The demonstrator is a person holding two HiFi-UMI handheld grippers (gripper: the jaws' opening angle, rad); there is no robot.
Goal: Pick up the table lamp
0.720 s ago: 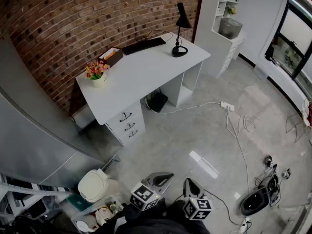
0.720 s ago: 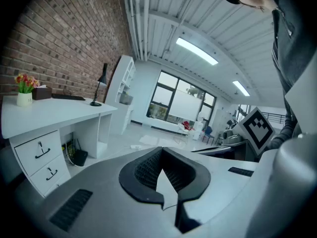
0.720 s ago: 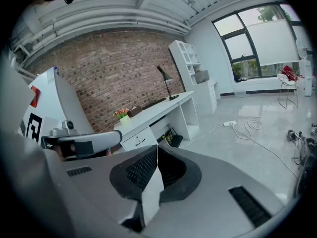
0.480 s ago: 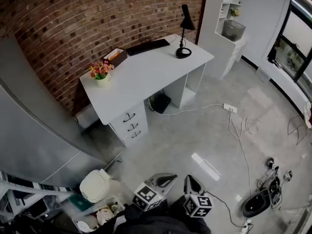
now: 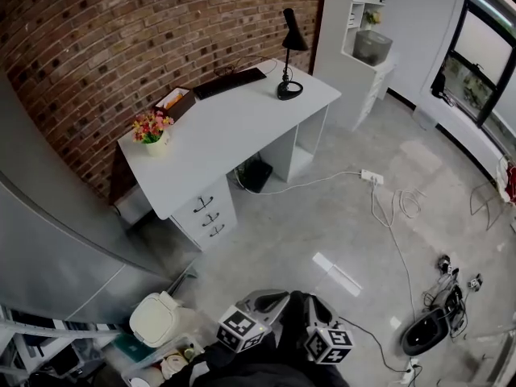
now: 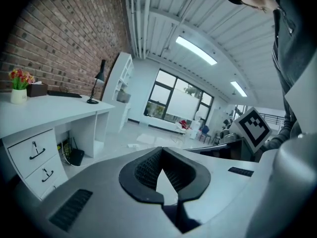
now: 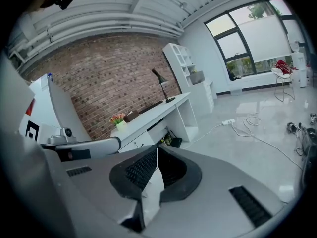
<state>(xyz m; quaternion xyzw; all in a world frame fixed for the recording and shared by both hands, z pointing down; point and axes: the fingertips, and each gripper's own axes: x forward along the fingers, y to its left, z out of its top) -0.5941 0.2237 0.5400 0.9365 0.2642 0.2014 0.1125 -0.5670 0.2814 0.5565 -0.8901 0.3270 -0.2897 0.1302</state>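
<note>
A black table lamp (image 5: 289, 55) with a round base stands upright at the right end of the white desk (image 5: 218, 135), far across the room. It shows small in the left gripper view as the lamp (image 6: 95, 87) and in the right gripper view as the lamp (image 7: 162, 85). My left gripper (image 5: 278, 298) and right gripper (image 5: 316, 305) hang close to my body at the bottom of the head view, side by side. Both are shut with nothing between the jaws, the left gripper (image 6: 159, 152) and the right gripper (image 7: 156, 149) alike.
On the desk lie a black keyboard (image 5: 229, 82), a flower pot (image 5: 151, 127) and a brown box (image 5: 174, 101). Drawers (image 5: 210, 216) sit under its left end. A power strip with cables (image 5: 379, 185) trails over the grey floor. White shelving (image 5: 359, 31) stands beside the desk, a white bin (image 5: 153, 319) near my feet.
The head view has shifted: the desk and lamp slid slightly left and up in the picture. Both grippers stay low by my body, still shut.
</note>
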